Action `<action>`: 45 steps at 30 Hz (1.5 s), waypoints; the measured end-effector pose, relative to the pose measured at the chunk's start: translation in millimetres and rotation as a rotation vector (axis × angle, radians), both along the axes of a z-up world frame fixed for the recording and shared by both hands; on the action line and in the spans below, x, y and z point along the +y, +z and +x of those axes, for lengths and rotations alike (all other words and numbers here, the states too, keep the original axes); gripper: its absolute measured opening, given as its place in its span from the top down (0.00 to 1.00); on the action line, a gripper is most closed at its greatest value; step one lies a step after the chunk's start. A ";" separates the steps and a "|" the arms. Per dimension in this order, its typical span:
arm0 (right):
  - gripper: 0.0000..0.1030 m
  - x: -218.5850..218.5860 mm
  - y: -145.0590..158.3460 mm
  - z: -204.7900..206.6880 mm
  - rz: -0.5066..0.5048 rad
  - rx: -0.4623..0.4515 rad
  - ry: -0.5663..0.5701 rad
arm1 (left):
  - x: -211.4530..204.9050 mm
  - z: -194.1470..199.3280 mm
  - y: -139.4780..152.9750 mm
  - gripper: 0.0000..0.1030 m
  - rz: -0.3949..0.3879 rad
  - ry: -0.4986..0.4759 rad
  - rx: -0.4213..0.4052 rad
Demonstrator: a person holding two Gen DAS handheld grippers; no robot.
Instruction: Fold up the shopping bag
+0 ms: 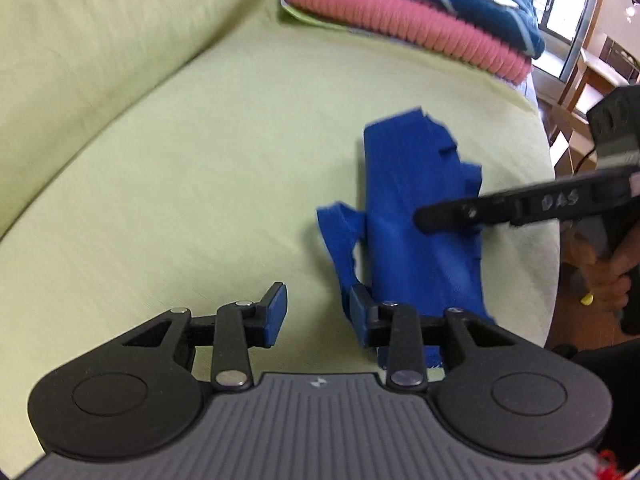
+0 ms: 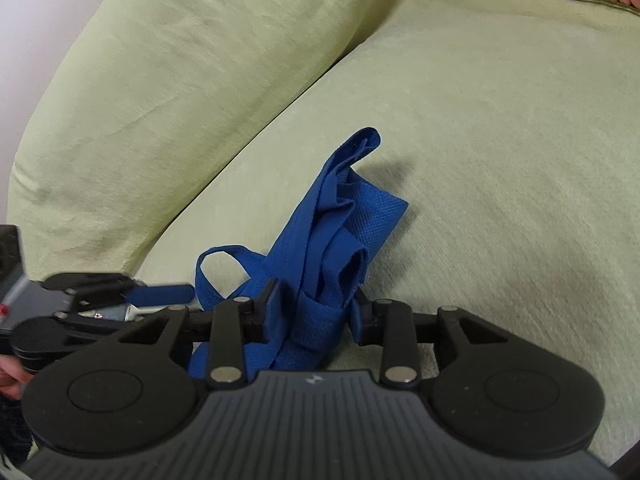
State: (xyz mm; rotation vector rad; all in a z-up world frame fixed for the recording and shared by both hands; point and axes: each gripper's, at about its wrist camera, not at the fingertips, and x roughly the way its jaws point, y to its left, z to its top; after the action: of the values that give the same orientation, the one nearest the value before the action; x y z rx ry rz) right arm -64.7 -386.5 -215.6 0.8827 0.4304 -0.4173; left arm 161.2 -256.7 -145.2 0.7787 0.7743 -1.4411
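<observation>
Right wrist view: blue shopping bag [image 2: 320, 248] sits bunched on the green sofa seat [image 2: 500, 160], near its front edge, handles and body gathered into one narrow bundle.
Bag, left wrist view: the same bag [image 1: 404, 216] lies as a long folded strip to the right, one loose flap sticking out on its left side.
Right tool: the right tool [image 2: 316, 312] is pinching the bundled handle straps, pads pressed against fabric on both sides.
Left tool: the left tool [image 1: 318, 312] stands spread with nothing between its pads; its right finger just touches or overlaps the bag's near edge, I cannot tell which.
Risk one: thick, uneven bunch in a narrow pinch, so a layer may slip out and the fold springs open.
Risk two: that free handle loop [image 2: 216, 268] on the left could snag a tool finger.
Risk three: soft cushion gives little backing for pressing a crease.
Count: one bag, two tools, one free loop showing, one stack of folded clothes [image 1: 404, 20] far back on the sofa.
</observation>
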 end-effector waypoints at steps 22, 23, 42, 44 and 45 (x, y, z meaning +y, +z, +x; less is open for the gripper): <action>0.71 -2.1 -2.1 -6.1 0.012 -0.025 0.014 | 8.9 65.7 -51.0 0.99 -0.044 0.239 0.725; 0.71 -2.1 -1.8 -6.1 0.012 -0.024 0.014 | 8.5 67.4 -54.8 0.98 -0.046 0.241 0.756; 0.71 -2.8 -3.4 -7.4 0.021 -0.030 0.022 | 25.9 69.4 -57.5 1.00 -0.208 0.179 0.909; 0.71 -2.0 -3.0 -6.4 0.013 -0.023 0.027 | 21.0 58.4 -44.7 0.87 -0.200 0.112 0.807; 0.71 -1.6 -3.0 -5.8 0.011 -0.019 0.027 | 17.5 52.0 -38.3 0.86 -0.190 0.077 0.754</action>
State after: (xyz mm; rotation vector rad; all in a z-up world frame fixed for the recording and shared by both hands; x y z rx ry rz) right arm -70.5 -388.0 -218.6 0.8901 0.4271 -0.3818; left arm 213.3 -239.2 -183.5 0.0318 1.1902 -1.7184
